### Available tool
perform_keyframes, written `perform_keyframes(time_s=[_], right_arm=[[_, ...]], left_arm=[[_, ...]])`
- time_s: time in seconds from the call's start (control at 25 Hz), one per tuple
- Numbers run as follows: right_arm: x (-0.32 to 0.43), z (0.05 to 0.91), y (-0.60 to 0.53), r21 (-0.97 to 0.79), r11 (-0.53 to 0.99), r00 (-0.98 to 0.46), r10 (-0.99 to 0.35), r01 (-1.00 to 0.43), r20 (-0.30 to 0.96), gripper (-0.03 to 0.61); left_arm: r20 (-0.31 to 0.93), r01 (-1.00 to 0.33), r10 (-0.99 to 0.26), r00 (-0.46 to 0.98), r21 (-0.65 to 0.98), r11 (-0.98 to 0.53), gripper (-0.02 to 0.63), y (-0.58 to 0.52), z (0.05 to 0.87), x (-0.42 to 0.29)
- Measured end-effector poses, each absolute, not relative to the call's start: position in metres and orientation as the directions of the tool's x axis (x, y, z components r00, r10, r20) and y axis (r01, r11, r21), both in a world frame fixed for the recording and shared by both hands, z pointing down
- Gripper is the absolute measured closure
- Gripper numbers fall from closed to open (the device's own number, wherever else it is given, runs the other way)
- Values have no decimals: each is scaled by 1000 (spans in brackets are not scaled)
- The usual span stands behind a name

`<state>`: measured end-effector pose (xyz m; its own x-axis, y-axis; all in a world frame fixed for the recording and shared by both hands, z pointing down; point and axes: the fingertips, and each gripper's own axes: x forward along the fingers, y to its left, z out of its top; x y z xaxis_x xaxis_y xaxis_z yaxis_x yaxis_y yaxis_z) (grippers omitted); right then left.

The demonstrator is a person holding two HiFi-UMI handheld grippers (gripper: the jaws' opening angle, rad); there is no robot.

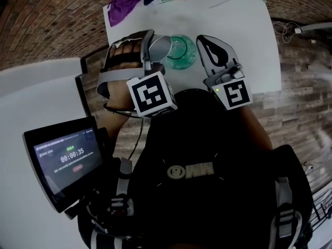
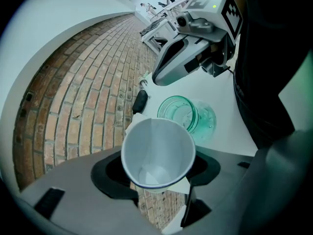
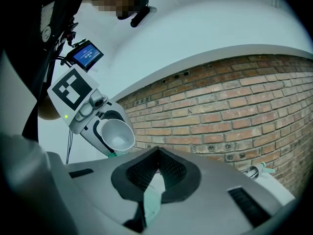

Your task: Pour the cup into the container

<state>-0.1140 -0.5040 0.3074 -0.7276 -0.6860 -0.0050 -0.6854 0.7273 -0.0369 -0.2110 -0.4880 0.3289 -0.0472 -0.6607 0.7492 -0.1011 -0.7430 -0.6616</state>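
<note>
**1. Limits of view.** In the head view my own torso fills the lower half. The left gripper (image 2: 156,176) covers the near wall of the cup (image 2: 157,153). Inside the cup I see only a pale patch at the bottom, and I cannot tell whether anything is in it. A purple cloth (image 1: 123,7) is cut off near the top edge. A syringe-like item (image 3: 257,170) at the table's far side is too small to identify. A black marker-like item (image 2: 139,102) lies at the table edge, and I cannot make out its shape.

**2. Surface and room.** The work surface is a white table (image 1: 233,25) standing on a brick floor (image 2: 73,97). A screen (image 1: 65,157) sits at my left side, beside a second white surface.

**3. Grippers.**
- **Left gripper:** The jaws are clamped on the cup's wall, one on each side. The cup is tipped well over, with its mouth turned toward the container (image 1: 181,52).
- **Container:** It is clear green and stands upright on the table between the two grippers, with the cup's rim just above its edge.
- **Right gripper (image 3: 157,155):** The jaws are closed, their pads meet at the tips, and nothing is between them. It hangs just right of the container, and I cannot tell whether it touches it.
</note>
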Motion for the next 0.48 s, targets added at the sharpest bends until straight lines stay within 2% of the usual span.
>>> perform_keyframes(time_s=[0.48], right_arm=[[-115, 306, -504, -31, 737, -737, -676, -675, 5, 574]], left_arm=[[747, -108, -664, -36, -664, -740, 322, -490, 326, -209]])
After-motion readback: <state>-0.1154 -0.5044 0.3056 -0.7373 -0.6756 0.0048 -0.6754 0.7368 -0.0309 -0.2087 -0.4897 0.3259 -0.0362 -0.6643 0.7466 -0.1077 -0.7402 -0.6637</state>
